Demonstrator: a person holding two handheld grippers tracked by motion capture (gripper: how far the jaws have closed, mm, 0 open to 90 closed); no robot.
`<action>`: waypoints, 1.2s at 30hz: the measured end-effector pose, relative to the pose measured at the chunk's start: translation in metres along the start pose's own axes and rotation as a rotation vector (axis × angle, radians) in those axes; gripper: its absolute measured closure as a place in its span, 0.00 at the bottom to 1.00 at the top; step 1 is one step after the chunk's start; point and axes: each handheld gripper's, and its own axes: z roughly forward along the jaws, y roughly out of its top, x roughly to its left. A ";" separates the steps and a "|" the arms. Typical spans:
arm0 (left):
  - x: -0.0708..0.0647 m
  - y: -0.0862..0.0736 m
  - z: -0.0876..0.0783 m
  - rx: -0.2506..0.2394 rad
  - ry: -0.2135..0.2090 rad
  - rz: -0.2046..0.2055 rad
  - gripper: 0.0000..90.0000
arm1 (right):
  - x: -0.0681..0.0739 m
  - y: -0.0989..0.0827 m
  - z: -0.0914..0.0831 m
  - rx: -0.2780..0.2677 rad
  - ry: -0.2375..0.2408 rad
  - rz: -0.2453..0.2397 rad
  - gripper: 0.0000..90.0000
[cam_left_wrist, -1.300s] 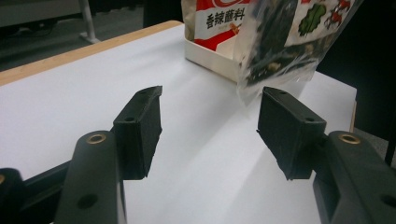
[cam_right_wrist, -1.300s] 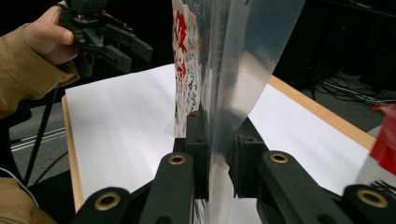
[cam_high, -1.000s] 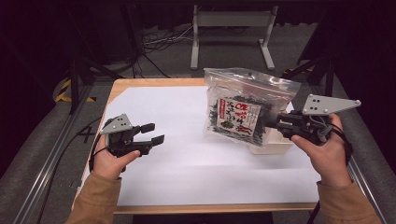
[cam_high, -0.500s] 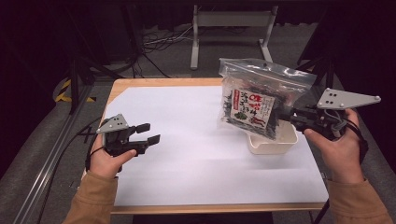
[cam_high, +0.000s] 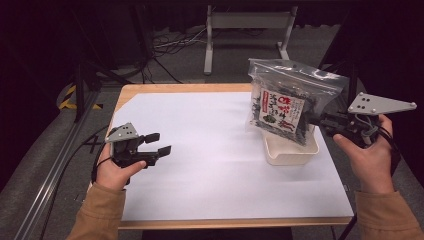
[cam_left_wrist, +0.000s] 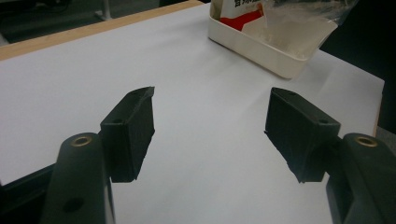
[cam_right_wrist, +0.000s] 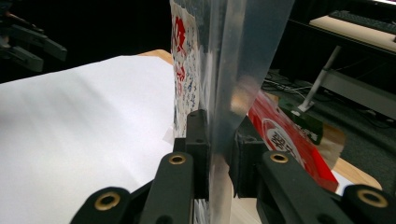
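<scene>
Right tool (cam_high: 320, 120): we clamp it on the edge of the clear bag (cam_high: 290, 102), pads pressed flat on the plastic in the right gripper view.
Bag: held upright in the air above the white tray (cam_high: 291, 150), its lower end just over the tray's rim; dark packets with red print show inside.
Left tool (cam_high: 157, 143): our jaws stand apart, have just been opening, nothing between them, low over the desk (cam_high: 215, 150).
Tray: at the desk's right side, well apart from our left tool.

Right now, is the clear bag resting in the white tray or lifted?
Lifted: the right tongs clamp the clear bag, upright above the white tray.
</scene>
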 end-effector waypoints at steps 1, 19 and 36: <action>0.000 0.000 0.000 -0.001 0.000 -0.002 0.37 | -0.002 -0.001 0.000 0.001 -0.008 0.002 0.89; 0.000 -0.001 0.003 0.004 -0.018 0.010 0.36 | -0.019 -0.025 0.009 -0.017 -0.065 0.044 0.89; -0.001 -0.002 0.004 0.006 -0.022 0.004 0.36 | -0.022 -0.036 0.014 0.058 -0.144 0.068 0.89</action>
